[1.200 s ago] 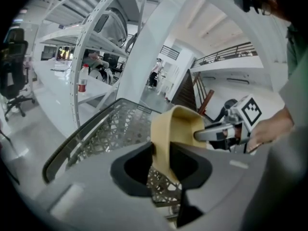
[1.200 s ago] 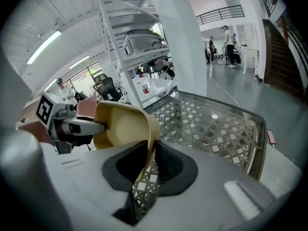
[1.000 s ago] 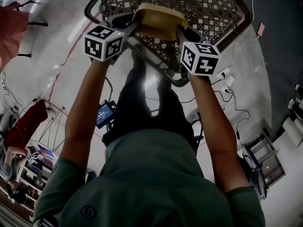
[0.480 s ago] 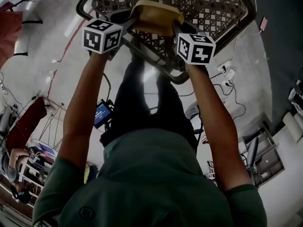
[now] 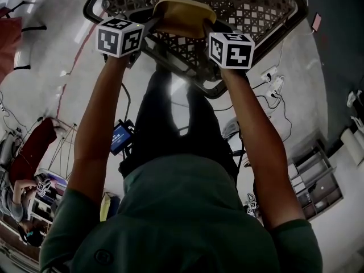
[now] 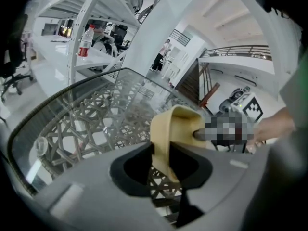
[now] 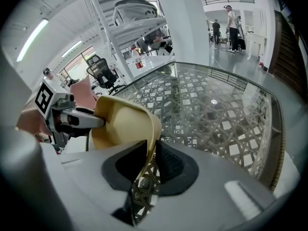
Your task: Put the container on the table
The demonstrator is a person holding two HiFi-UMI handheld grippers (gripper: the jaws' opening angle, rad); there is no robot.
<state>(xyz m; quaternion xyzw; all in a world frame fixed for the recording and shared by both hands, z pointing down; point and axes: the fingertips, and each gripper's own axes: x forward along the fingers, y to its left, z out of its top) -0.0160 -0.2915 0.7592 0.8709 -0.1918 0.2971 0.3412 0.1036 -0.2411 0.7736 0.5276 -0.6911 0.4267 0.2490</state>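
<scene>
No text is reading legibly. Left marker cube (image 5: 119, 37) and right marker cube (image 5: 230, 50), at the table (image 5: 267, 7) edge, are showing only black-and-white square codes. Shirt emblem (image 5: 104, 257), well off the table, is possibly showing a logo; too dim.

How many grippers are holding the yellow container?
2. The left gripper clamps one wall of the container; the right gripper clamps the opposite wall, over the lattice table. No others show.
</scene>
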